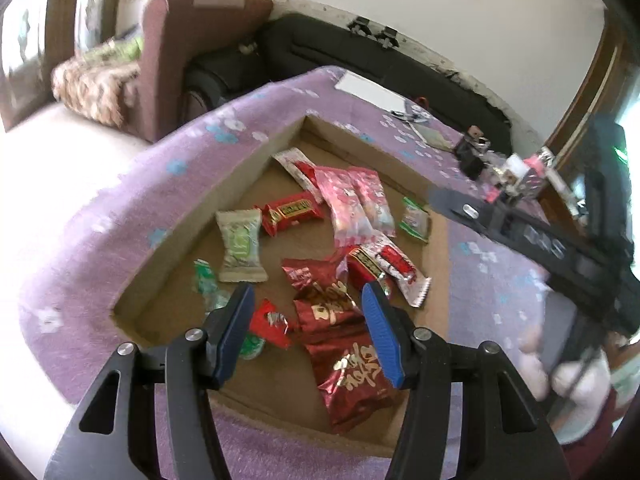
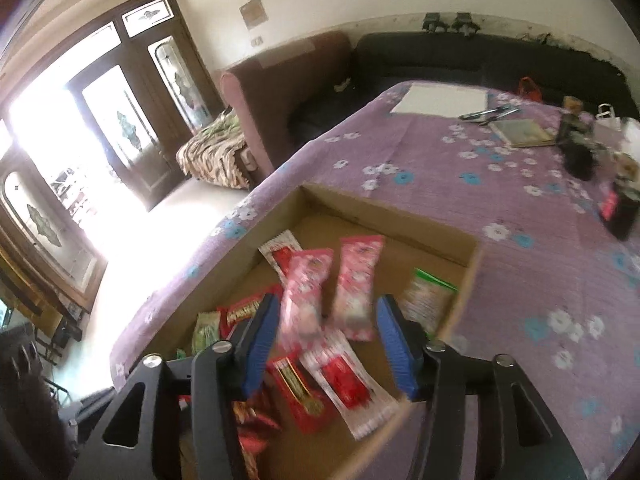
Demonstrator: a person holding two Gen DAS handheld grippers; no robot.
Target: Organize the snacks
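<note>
A shallow cardboard box (image 1: pixel 256 160) on the purple flowered cloth holds several snack packets. In the left wrist view my left gripper (image 1: pixel 308 294) is open and empty above two dark red foil bags (image 1: pixel 344 344), near a small red candy (image 1: pixel 270 322). A pale green packet (image 1: pixel 240 244), a red bar (image 1: pixel 292 212) and two pink packets (image 1: pixel 356 204) lie further in. In the right wrist view my right gripper (image 2: pixel 326 308) is open and empty over the two pink packets (image 2: pixel 332 288), with a red-and-white packet (image 2: pixel 344 384) and a green packet (image 2: pixel 426 296) close by. The box (image 2: pixel 384 210) shows here too.
A white paper (image 2: pixel 440 100), pens (image 2: pixel 490 114), a notebook (image 2: pixel 522 132) and dark small items (image 2: pixel 578 152) lie on the far side of the table. A brown sofa (image 2: pixel 288 80) and a black couch (image 2: pixel 480 56) stand behind. My right gripper's arm (image 1: pixel 560 240) crosses the left wrist view.
</note>
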